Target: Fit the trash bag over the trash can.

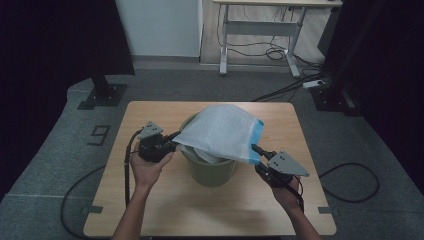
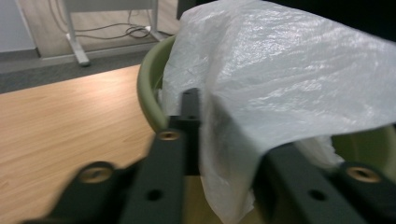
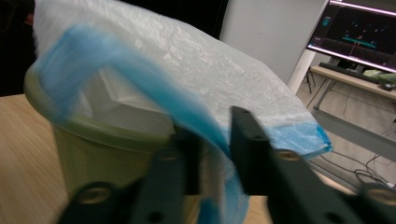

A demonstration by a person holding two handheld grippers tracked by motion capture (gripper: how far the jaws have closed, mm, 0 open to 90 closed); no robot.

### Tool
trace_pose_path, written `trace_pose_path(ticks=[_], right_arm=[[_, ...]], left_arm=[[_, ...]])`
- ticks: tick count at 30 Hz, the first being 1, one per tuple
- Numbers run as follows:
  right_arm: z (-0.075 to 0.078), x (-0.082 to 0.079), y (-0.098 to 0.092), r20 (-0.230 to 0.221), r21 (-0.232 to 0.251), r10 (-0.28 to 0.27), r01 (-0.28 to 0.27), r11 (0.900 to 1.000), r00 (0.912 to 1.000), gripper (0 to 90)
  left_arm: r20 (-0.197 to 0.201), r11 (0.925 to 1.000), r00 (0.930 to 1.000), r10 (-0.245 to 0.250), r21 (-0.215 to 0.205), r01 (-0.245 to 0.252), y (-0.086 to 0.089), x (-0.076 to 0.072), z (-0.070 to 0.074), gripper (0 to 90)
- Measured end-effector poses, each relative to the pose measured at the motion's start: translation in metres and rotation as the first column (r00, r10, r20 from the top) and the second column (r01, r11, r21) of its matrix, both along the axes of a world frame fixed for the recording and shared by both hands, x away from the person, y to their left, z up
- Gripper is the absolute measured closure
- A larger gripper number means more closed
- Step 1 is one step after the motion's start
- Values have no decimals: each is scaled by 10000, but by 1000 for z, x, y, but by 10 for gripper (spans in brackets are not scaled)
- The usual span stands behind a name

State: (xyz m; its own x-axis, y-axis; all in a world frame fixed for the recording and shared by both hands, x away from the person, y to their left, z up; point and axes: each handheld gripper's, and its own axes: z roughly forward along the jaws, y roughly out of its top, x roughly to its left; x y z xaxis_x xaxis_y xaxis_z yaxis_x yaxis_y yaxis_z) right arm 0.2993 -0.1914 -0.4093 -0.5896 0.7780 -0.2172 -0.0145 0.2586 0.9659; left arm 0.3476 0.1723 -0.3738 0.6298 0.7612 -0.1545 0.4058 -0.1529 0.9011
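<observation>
a crinkly white bag (image 1: 222, 131) with blue edging drapes the green bin (image 1: 209, 172) mid-frame, both grippers (image 1: 172, 141) (image 1: 255, 150) clamped on it; the right gripper view adds a lit monitor (image 3: 357, 30) upper right.

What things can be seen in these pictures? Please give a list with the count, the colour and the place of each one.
bin: one, olive green, standing at the middle of the table.
plastic bag: one, white with a blue edge, spread over the bin mouth, held at both sides.
table: one, light wood, under the bin.
desk: one, white frame, far back on the floor, cables under it.
monitor: one, dark lit screen, at the upper right of the right gripper view.
left gripper: one, black, on the bag's left edge.
right gripper: one, black, on the bag's blue edge.
</observation>
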Motion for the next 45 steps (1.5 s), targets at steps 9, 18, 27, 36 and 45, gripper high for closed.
trace_pose_path(ticks=[9,18,27,36,45], right_arm=[[-3,2,1,-455,-350,223,-239,9991,9987,884],[-2,6,2,-700,-672,-144,97,9977,9974,885],[-5,3,7,-542,-824,41,-85,9966,9985,884],[-6,-7,10,-234,-748,351,-368,9965,9991,884],[-5,-11,11,-143,-685,509,-518,9963,9986,882]], left_arm=[[527,9953,9947,-880,-362,900,2,-20,19,328],[907,9857,9833,-1576,-451,1621,-15,-32,43,221],[18,9830,9838,-1790,419,1788,-54,-17,39,193],[-757,9814,9895,-1234,1387,1331,-75,-8,13,405],[-707,9815,9860,-1513,1078,1583,-73,-8,4,744]])
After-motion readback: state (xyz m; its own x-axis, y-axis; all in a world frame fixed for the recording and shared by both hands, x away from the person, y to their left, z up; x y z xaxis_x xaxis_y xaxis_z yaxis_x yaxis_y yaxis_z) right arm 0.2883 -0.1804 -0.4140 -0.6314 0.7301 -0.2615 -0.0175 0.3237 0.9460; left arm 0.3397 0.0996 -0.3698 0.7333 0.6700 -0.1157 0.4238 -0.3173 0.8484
